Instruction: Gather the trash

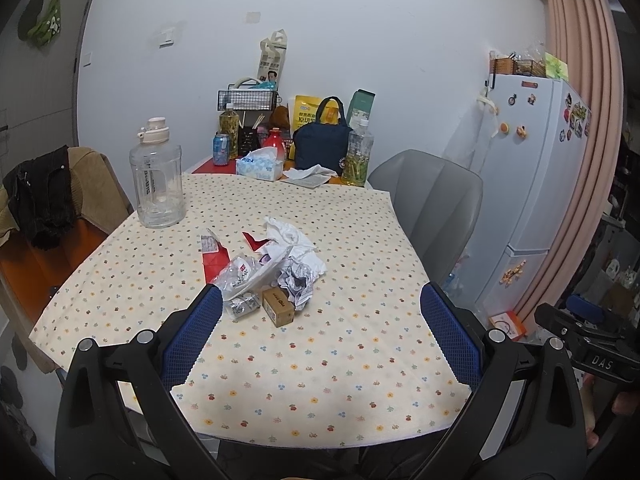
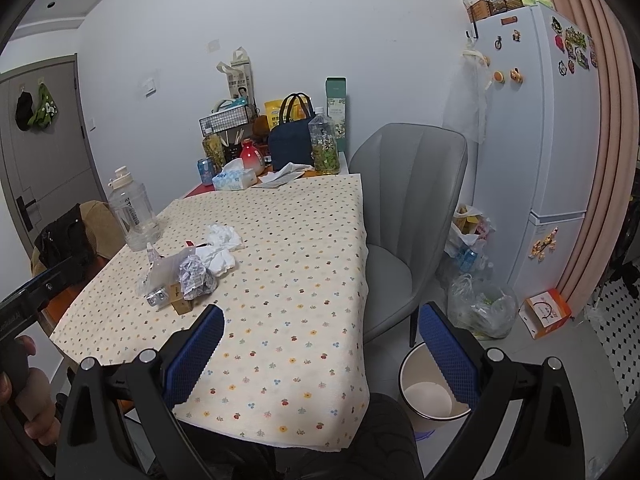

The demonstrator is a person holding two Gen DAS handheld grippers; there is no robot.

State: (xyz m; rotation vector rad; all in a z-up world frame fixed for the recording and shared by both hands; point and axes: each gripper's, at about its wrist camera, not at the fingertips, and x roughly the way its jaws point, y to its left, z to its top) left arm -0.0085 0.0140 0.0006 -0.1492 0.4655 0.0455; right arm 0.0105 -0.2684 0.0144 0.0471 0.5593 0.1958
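Meanwhile both spread claws, left claw (image 1: 320,334) and right claw (image 2: 320,354), face trash (image 1: 272,272) beside a jug (image 1: 157,184).

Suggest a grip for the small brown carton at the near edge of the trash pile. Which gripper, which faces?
Left gripper, probably: it is open and already faces the brown carton. The carton lies flat, nearest of the pile, right side bare; foil packet sits just left. Come from above and the near side, and close across its two long side faces.
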